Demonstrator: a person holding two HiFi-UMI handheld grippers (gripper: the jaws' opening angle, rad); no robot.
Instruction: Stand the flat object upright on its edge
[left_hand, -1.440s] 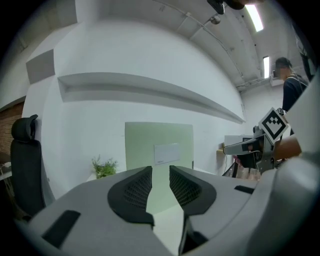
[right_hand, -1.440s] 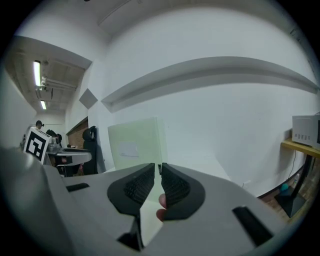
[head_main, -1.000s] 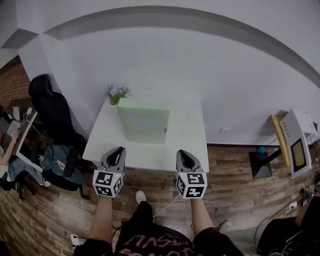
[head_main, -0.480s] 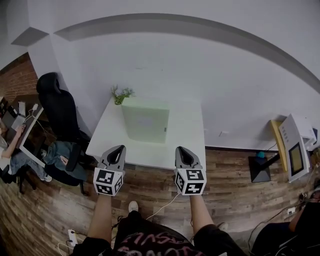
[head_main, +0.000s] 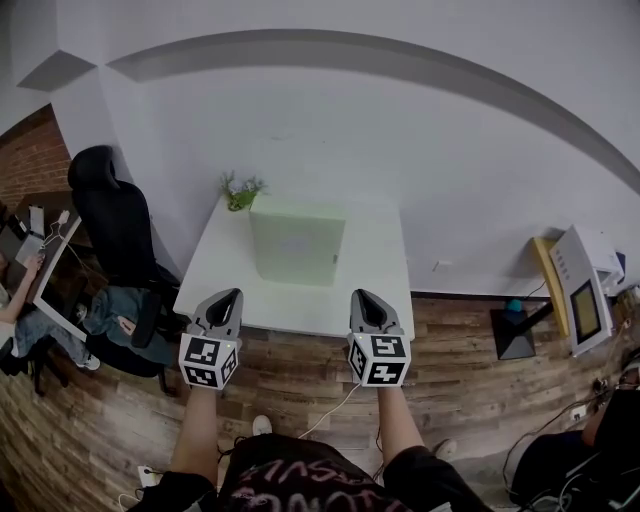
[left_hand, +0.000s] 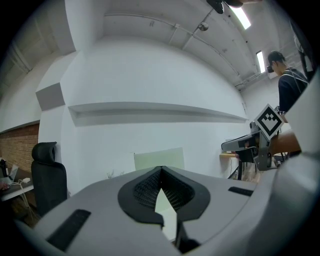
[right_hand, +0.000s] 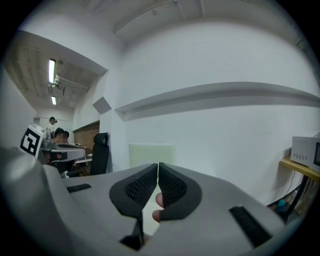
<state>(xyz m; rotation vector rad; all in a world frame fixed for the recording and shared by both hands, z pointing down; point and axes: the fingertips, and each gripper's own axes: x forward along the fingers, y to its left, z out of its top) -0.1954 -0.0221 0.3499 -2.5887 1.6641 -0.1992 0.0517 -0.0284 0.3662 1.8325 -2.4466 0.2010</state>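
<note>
**Q:** Location of the flat green panel (head_main: 297, 243)?

**A:** Upper centre of frame, upright on its lower edge at the back of the white table (head_main: 375, 290), just beside a plant (head_main: 238, 190). Probably finished, hence no contact.

**Q:** Tool state and pose?

**A:** Left gripper (head_main: 228, 296) and right gripper (head_main: 360, 296) clenched on nothing. Held level, side by side at lower centre, near the table's front edge, aimed at the panel.

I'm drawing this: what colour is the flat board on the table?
Pale green board; head view best.

Your head camera looks steeply down on the table (head_main: 375, 280), mid-frame, from well back. Both gripper cameras face level — sharing the green board (left_hand: 159, 157) ahead.
</note>
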